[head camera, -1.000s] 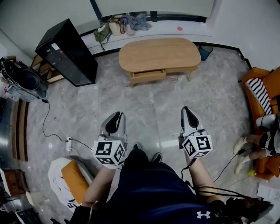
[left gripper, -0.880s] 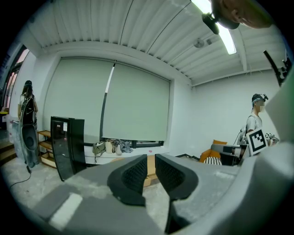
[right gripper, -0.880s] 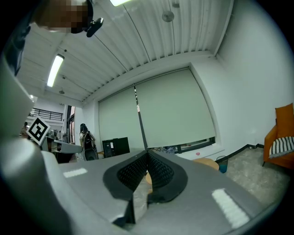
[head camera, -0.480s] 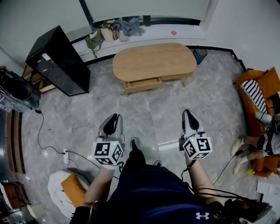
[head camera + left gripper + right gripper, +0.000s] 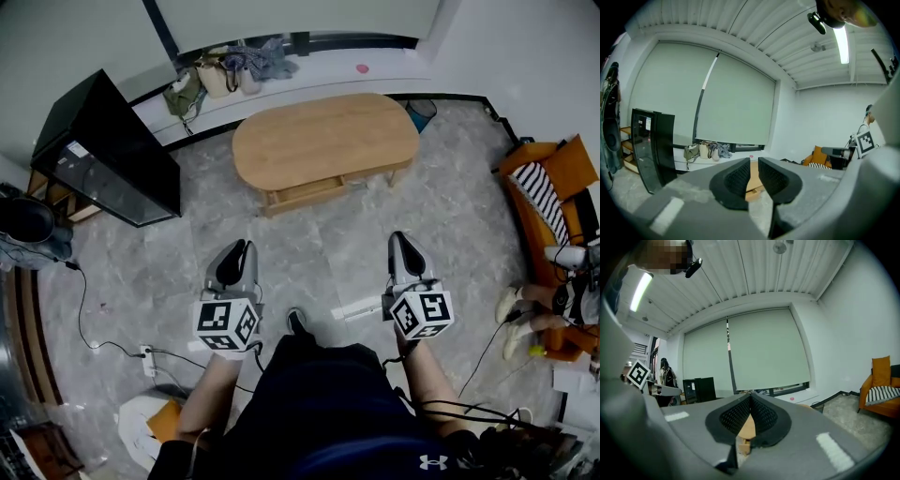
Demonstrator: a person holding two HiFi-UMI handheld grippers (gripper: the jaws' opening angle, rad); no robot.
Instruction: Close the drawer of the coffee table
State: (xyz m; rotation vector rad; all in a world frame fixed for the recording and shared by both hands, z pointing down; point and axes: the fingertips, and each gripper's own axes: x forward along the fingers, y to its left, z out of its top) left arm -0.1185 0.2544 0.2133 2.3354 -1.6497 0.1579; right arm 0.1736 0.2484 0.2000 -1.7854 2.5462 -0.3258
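From the head view, the coffee table (image 5: pixel 323 141) is a long oval of pale, smooth wood on short legs, and its shallow drawer (image 5: pixel 305 192) juts out a little from the near side. It stands on a floor (image 5: pixel 450 216) of glossy grey marble-patterned tiles, with a tall black glass-fronted cabinet (image 5: pixel 103 150) to the left, soft bags (image 5: pixel 220 75) heaped on a low white sill by the wall, and an orange armchair (image 5: pixel 548 183) with a striped cushion at the right. The left gripper (image 5: pixel 236 249) and right gripper (image 5: pixel 402 242), grey shells with black pads, point toward the table, and the drawer lies well ahead of both, between their lines. In the left gripper view, the left gripper (image 5: pixel 754 168) has its ribbed black jaws standing a narrow slit apart with nothing between them; a strip of the table's wood (image 5: pixel 752 187) shows through the slit, far off, before a pale roller blind (image 5: pixel 717 103). In the right gripper view, the right gripper (image 5: pixel 750 401) has its jaws pressed together at the tips, empty, with the table's wood (image 5: pixel 747 427) showing below them in the distance.
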